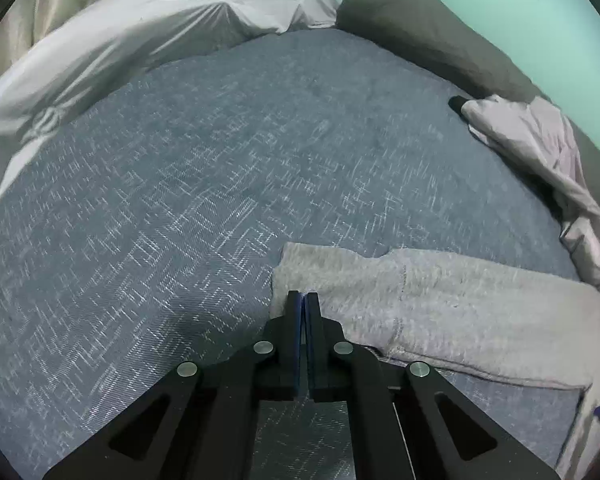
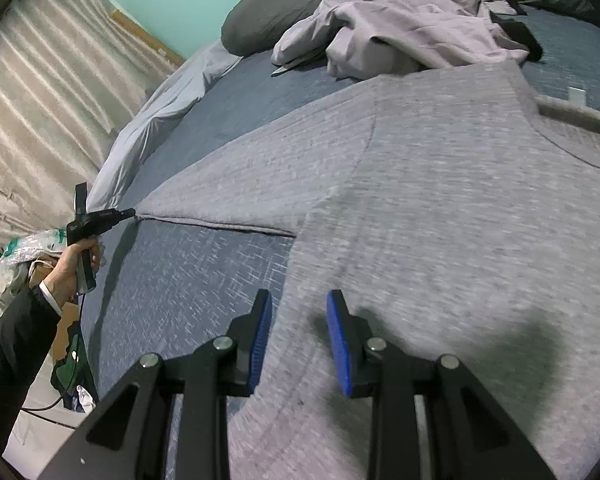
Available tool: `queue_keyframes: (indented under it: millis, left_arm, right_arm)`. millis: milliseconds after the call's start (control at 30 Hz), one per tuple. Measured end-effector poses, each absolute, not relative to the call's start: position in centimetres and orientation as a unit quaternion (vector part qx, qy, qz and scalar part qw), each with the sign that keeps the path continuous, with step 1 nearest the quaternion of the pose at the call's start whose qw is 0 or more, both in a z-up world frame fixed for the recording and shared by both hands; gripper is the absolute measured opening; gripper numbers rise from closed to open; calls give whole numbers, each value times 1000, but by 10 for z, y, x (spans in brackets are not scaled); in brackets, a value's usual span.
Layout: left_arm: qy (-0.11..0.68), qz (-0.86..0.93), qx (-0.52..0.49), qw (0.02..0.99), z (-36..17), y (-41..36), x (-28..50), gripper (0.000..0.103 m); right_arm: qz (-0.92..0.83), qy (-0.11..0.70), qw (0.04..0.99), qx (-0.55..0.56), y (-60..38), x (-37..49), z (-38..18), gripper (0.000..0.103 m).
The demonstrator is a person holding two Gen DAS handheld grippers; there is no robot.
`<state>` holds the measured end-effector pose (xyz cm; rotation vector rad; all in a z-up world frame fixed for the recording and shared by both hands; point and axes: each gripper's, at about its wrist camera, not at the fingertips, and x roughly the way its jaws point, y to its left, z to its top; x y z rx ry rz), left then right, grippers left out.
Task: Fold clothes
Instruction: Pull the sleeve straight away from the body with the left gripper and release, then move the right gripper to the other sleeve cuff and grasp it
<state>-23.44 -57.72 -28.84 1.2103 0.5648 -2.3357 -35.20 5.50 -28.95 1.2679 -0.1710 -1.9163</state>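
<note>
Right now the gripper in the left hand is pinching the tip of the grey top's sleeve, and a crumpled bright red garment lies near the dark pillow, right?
Not quite. The crumpled garment near the dark pillow is pale lilac, not bright red, as the right wrist view shows. The rest holds: the left gripper is shut on the sleeve tip of the grey top.

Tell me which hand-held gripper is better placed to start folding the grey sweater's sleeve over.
Left. The left hand-held gripper is shut at the cuff end of the grey sweater's sleeve. The right hand-held gripper hovers open over the sweater's body, holding nothing.
</note>
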Motion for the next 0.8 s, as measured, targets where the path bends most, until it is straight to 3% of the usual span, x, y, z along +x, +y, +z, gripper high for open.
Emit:
queue_keyframes:
  millis: [100,200,467,533,633,800]
  left_arm:
    - [220,-841,442,220,-289,-578,-235,5]
    - [213,-840,443,230,-283,-573,-227,24]
    - [204,-856,432,196,-258,-516,-208,32]
    - [201,-861,431,180,-254,-496,-207,34]
    - [198,-867,434,147,-250,-458,-205,35]
    - [191,-872,442,83,-245,-383,-209,42]
  right_arm:
    - [-765,-72,398,501,71,-350,-284,28]
    - [-775,-81,384,495,98,-346,-276,28]
    - [-809,-120,300,490,217,-339,-255,28]
    - [-818,-130,272,490,256,-338,-249,31]
    - [-826,-163,223,492,324,-337,-243,43]
    - [-839,-206,134,485,440,-329,-237,43]
